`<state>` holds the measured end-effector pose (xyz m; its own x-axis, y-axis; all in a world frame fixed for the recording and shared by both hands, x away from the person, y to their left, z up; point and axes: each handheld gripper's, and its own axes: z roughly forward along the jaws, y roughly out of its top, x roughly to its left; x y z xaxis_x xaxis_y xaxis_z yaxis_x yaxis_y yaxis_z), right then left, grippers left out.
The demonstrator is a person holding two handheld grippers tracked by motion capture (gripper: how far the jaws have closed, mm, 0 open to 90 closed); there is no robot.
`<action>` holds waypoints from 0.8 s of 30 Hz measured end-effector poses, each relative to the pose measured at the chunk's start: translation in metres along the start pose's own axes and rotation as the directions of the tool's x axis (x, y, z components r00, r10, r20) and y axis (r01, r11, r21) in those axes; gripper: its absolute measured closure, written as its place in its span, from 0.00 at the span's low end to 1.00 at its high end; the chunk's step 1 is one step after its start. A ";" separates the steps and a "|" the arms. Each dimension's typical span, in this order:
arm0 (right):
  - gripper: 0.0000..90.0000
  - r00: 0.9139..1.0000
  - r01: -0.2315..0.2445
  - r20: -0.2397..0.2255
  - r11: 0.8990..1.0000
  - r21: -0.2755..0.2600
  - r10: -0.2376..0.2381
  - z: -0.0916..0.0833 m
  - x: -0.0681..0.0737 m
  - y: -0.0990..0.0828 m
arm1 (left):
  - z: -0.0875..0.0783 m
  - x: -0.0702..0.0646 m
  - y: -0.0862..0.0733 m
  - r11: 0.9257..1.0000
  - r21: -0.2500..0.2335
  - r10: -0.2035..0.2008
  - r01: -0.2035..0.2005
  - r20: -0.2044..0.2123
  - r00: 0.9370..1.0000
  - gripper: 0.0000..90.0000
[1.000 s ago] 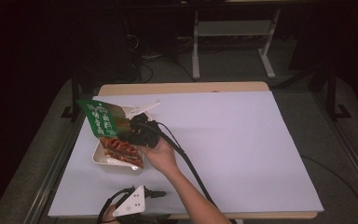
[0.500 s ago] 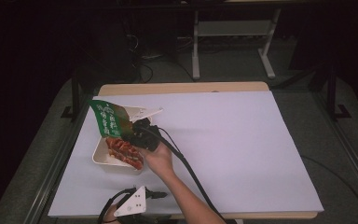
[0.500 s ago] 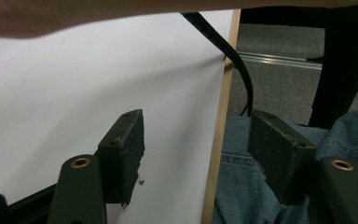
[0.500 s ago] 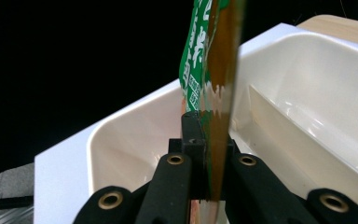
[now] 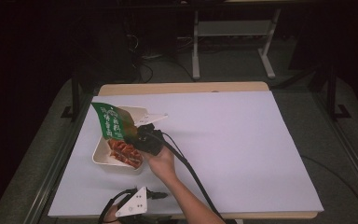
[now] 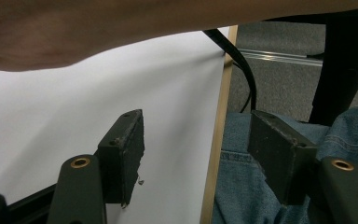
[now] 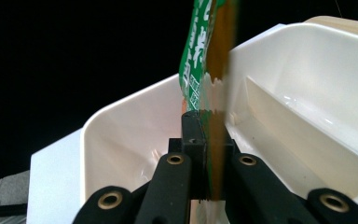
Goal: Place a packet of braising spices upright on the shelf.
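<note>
Right gripper (image 5: 137, 137): jaws clamped on green packet (image 5: 109, 120), held above white tray (image 5: 100, 156) at the table's (image 5: 242, 140) left; packet's print too small to read. Reddish food (image 5: 123, 150) partly hidden beneath. Left gripper (image 6: 196, 154): jaws wide, empty, at the near edge, partly cut off.
</note>
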<state>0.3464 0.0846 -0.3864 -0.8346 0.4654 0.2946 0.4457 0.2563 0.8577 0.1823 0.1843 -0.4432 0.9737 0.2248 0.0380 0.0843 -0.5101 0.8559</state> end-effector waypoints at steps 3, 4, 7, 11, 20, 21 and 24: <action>0.98 1.000 -0.011 -0.017 1.000 0.000 0.011 -0.002 -0.006 -0.008 | 0.000 0.000 0.000 1.000 0.005 0.000 0.000 0.001 1.000 0.40; 0.98 1.000 -0.009 -0.018 1.000 0.002 0.009 -0.003 -0.007 -0.009 | 0.000 0.000 0.000 1.000 0.005 0.000 0.000 0.001 1.000 0.40; 0.98 1.000 0.001 -0.017 1.000 0.009 -0.001 -0.003 -0.009 -0.011 | 0.001 0.000 0.000 1.000 0.005 0.001 -0.001 0.000 1.000 0.40; 0.98 1.000 0.018 -0.015 1.000 0.017 -0.017 -0.003 -0.010 -0.011 | 0.001 0.000 0.000 1.000 0.006 0.001 -0.001 0.000 1.000 0.40; 0.81 0.999 0.038 0.001 0.999 0.034 -0.038 -0.008 -0.010 -0.006 | 0.001 0.003 -0.002 1.000 0.013 -0.008 0.008 -0.011 1.000 0.39; 0.79 0.999 0.045 0.009 0.998 0.037 -0.045 -0.010 -0.010 -0.006 | 0.001 0.004 -0.002 1.000 0.014 -0.007 0.008 -0.012 1.000 0.39; 0.74 0.999 0.039 0.003 0.998 0.045 -0.039 -0.015 -0.010 -0.004 | 0.001 0.005 -0.002 1.000 0.011 -0.013 0.013 -0.017 1.000 0.38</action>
<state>0.3482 0.0665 -0.3870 -0.8503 0.4576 0.2599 0.4271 0.3115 0.8488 0.1868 0.1855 -0.4457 0.9687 0.2456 0.0359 0.0994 -0.5161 0.8507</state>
